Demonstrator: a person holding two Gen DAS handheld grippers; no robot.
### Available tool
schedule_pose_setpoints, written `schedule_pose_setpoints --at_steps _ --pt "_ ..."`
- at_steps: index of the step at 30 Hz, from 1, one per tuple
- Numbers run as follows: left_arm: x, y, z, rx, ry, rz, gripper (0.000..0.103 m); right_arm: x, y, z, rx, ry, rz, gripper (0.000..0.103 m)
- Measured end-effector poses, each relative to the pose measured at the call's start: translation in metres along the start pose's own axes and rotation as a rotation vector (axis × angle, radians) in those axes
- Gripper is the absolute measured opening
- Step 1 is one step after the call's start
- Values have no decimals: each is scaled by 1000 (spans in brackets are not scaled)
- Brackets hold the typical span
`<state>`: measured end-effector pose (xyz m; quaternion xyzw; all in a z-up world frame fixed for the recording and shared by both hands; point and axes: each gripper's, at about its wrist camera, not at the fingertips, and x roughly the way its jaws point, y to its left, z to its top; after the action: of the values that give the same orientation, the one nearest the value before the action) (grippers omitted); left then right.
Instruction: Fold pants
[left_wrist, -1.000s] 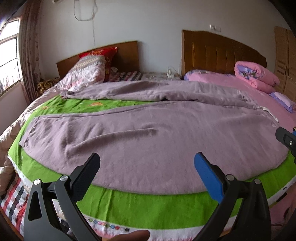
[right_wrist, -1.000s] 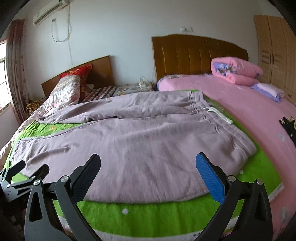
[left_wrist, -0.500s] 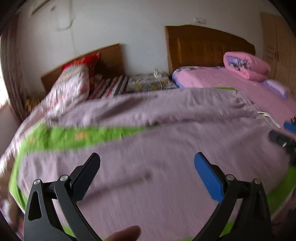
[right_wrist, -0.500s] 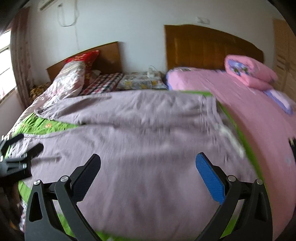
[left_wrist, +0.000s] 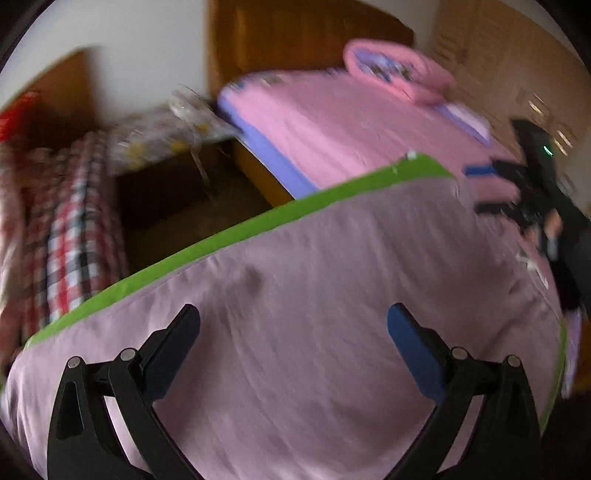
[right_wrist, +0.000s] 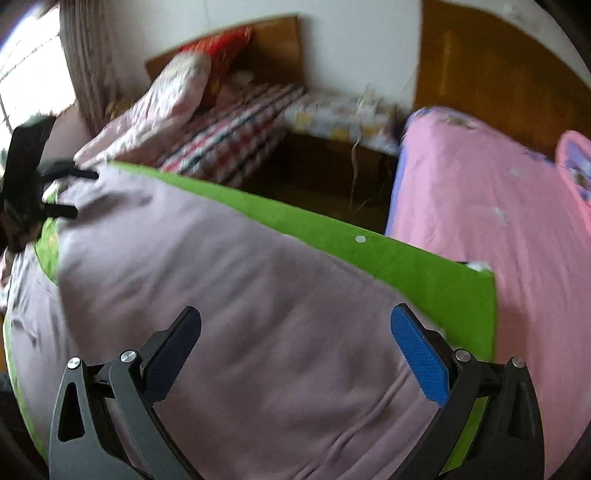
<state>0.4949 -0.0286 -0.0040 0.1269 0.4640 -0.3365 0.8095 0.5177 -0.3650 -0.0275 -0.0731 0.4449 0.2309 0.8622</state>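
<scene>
Mauve-grey pants (left_wrist: 314, 295) lie spread flat on a green sheet (left_wrist: 221, 240); they also fill the right wrist view (right_wrist: 240, 314). My left gripper (left_wrist: 293, 332) is open and empty, close above the pants' middle. My right gripper (right_wrist: 295, 332) is open and empty, above the pants near their right end. The right gripper shows at the far right of the left wrist view (left_wrist: 491, 188), the left gripper at the far left of the right wrist view (right_wrist: 62, 192). Both views are blurred by motion.
A pink bed (left_wrist: 351, 122) with a folded pink quilt (left_wrist: 399, 70) lies to the right. A plaid blanket (right_wrist: 229, 136) and pillows (right_wrist: 166, 96) lie at the far left. A dark gap of floor (right_wrist: 325, 173) lies between the beds. The green sheet's far edge (right_wrist: 332, 236) borders it.
Both grippers have moved forward and down over the pants and tilted, so the far edge of the green sheet and the floor gap now show. Both stay open.
</scene>
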Motion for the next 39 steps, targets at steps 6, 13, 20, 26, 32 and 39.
schedule_pose_setpoints --at_steps 6,13,20,26,32,39 --pt "40 34 20 161 43 -65 90 47 -30 15 -62 115 69 97" --pt "61 76 27 204 119 -185 69 30 -19 3 -175 85 48 18" --pt "78 105 36 185 167 -256 69 -18 17 -12 -245 -103 -152 16" --pt "76 107 34 158 163 -238 19 -45 35 -17 -209 -183 -234 15" --pt "8 66 17 259 44 4 6 -57 57 -16 -183 -193 -330 15" --pt "-166 -52 -54 453 -234 271 6 -158 106 -70 -173 -372 -363 15"
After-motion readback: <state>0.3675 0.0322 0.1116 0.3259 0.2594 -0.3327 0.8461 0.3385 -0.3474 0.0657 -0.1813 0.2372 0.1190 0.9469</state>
